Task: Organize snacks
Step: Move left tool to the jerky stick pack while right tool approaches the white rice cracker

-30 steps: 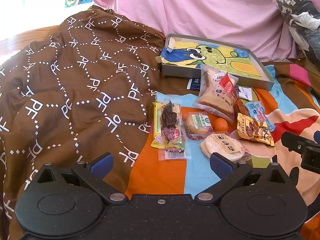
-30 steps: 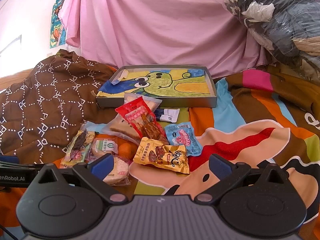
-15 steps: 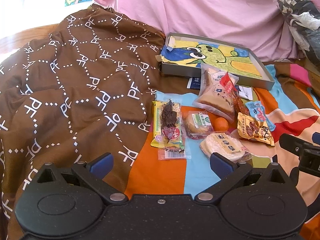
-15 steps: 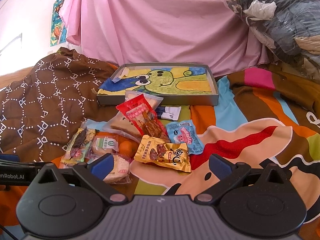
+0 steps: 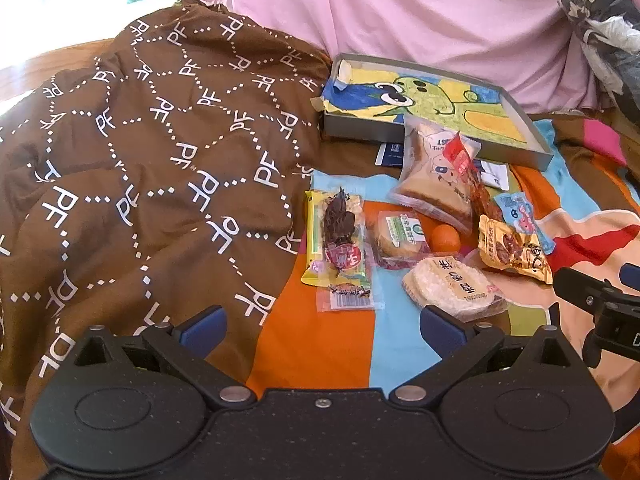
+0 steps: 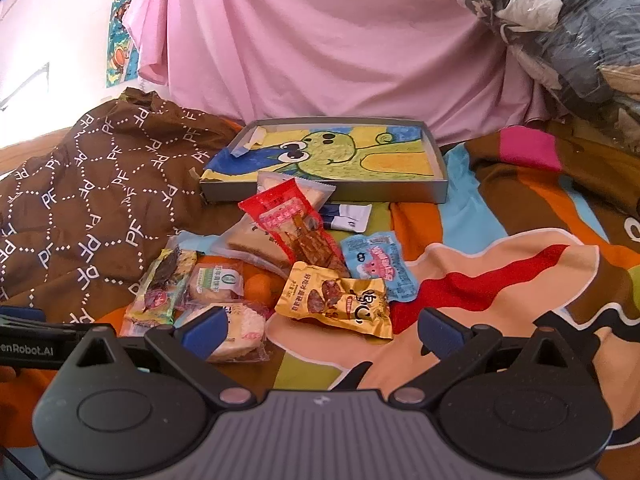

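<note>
My right gripper: moved closer to the snack pile; yellow packet nearer my open jaws.
My view: tray sits lower.

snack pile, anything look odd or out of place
One thing stands out: a small loose orange fruit sits unwrapped among the packets. Also, the red packet lies askew across the toast packet. Nothing looks spilled or torn.

Looked like a home bedroom: bed under a bright striped cartoon-print sheet, rumpled brown lettered quilt, draped pink cloth behind.
</note>
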A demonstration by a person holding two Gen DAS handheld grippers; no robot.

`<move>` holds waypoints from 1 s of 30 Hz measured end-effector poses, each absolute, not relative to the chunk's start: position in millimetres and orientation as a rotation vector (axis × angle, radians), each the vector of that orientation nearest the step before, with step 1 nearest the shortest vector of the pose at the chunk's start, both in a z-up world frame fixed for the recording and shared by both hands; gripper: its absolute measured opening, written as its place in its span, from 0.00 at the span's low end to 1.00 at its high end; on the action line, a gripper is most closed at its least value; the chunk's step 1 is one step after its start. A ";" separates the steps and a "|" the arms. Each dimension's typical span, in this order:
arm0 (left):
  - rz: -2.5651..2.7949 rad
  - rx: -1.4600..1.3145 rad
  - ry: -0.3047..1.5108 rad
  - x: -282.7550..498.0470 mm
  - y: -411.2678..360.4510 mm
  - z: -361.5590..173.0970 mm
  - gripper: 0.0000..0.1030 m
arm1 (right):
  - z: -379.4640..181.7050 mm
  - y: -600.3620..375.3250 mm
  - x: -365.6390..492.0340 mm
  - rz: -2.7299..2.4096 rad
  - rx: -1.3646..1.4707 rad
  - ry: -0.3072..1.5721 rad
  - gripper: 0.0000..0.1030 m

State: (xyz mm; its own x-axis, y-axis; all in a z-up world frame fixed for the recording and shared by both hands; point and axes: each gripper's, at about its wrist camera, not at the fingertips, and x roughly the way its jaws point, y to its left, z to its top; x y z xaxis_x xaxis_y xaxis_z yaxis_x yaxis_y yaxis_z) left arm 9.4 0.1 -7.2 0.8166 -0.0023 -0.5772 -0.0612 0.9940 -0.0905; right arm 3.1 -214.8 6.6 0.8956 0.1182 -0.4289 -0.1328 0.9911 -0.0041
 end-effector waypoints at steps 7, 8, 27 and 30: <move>0.002 -0.103 0.601 20.1 6.1 -3.6 0.99 | 0.6 -219.0 19.7 0.270 0.011 0.517 1.00; -0.003 -0.104 0.603 22.3 7.6 -2.6 0.99 | -0.6 -219.7 22.4 0.283 0.022 0.531 1.00; -0.044 -0.026 0.803 122.7 10.3 -1.5 0.99 | -20.4 -161.7 64.0 0.502 -0.266 0.587 1.00; -0.049 0.012 0.812 136.0 4.7 -1.6 0.99 | -25.9 -157.5 72.4 0.510 -0.259 0.614 1.00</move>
State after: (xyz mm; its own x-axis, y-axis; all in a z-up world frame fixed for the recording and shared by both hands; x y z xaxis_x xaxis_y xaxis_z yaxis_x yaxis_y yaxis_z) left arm 136.0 4.7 -1.6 0.6866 -0.0397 -0.7259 0.0485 0.9988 -0.0087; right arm 72.4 -157.5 -25.9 0.7000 0.3772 -0.6064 -0.5271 0.8458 -0.0823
